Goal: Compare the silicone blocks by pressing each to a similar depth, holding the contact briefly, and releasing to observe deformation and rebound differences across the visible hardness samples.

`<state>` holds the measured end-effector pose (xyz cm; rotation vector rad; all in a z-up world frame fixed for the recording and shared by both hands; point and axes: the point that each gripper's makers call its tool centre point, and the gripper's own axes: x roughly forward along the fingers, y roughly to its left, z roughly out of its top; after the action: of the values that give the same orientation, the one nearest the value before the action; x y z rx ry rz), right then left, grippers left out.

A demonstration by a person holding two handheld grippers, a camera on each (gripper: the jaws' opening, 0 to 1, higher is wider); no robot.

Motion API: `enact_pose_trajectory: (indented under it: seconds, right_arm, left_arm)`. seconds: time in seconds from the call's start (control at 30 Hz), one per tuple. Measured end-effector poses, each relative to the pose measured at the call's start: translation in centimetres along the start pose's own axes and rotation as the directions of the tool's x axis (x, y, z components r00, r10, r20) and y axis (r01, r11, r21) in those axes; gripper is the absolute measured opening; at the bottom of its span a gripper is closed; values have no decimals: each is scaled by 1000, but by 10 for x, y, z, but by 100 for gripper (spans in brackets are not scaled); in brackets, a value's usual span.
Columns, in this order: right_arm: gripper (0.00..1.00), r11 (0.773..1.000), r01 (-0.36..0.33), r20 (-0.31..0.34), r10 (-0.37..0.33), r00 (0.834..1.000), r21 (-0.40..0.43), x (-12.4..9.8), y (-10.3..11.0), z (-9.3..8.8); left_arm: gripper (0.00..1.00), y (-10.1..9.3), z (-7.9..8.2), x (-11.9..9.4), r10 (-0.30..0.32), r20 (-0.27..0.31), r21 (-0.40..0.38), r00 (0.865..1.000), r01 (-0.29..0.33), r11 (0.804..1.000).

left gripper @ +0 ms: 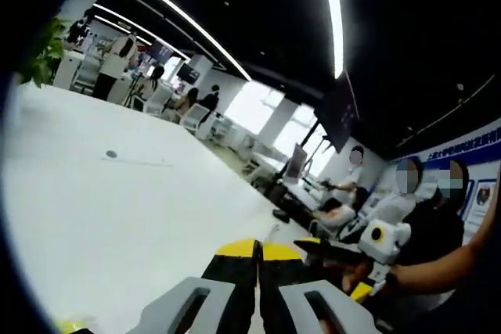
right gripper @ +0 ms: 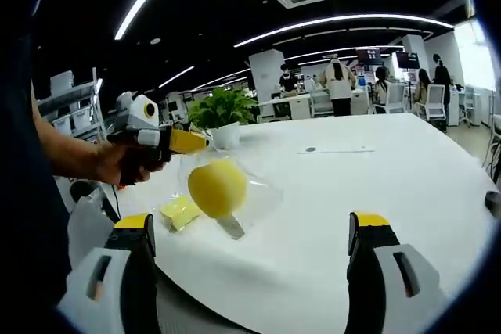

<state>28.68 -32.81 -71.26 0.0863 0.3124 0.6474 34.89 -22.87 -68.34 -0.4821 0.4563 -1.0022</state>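
Right claw (right gripper: 250, 252) wide open, aimed at yellow silicone ball (right gripper: 217, 187) in clear bag, frame centre on tabletop (right gripper: 376, 185); left claw (left gripper: 258, 260) closed, empty; advise centring jaws, squeezing slowly.

A smooth, matt white top is seen on the table (right gripper: 376, 193). The yellow ball (right gripper: 217, 186) looks smooth and softly matt, wrapped in clear, glossy plastic film (right gripper: 262, 193). The flat yellow block (right gripper: 179, 212) appears matt. Matt grey and black plastic with yellow tips is shown on the right gripper (right gripper: 250, 252).
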Motion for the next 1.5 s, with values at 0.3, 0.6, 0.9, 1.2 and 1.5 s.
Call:
enact_pose_trajectory:
  seconds: [0.3,0.6,0.9,1.2,1.5]
  right_arm:
    - [96,1000,-7,-40,8,999,18,4,2,-9]
    - [96,999,-1,-63,3,998,41,1,-1,-18]
    - [96,999,8,-68,-5,998,47,1,-2,-16]
    - [96,997,28,-77,-22,997,72,-3,-5,-21]
    - [96,998,28,-97,-23,995,58,-6,0,-23]
  left_arm:
    - [0,9,-14,5,6,-5,-91,1000,-7,996]
    - [0,30,-26,7,49,-25,-91,998,-51,995]
    - [0,85,-27,1,239,-35,-26,970,-240,970]
    - [0,124,-43,-4,333,-77,-38,940,-337,941]
    - [0,145,-66,-5,381,-141,-47,914,-390,920]
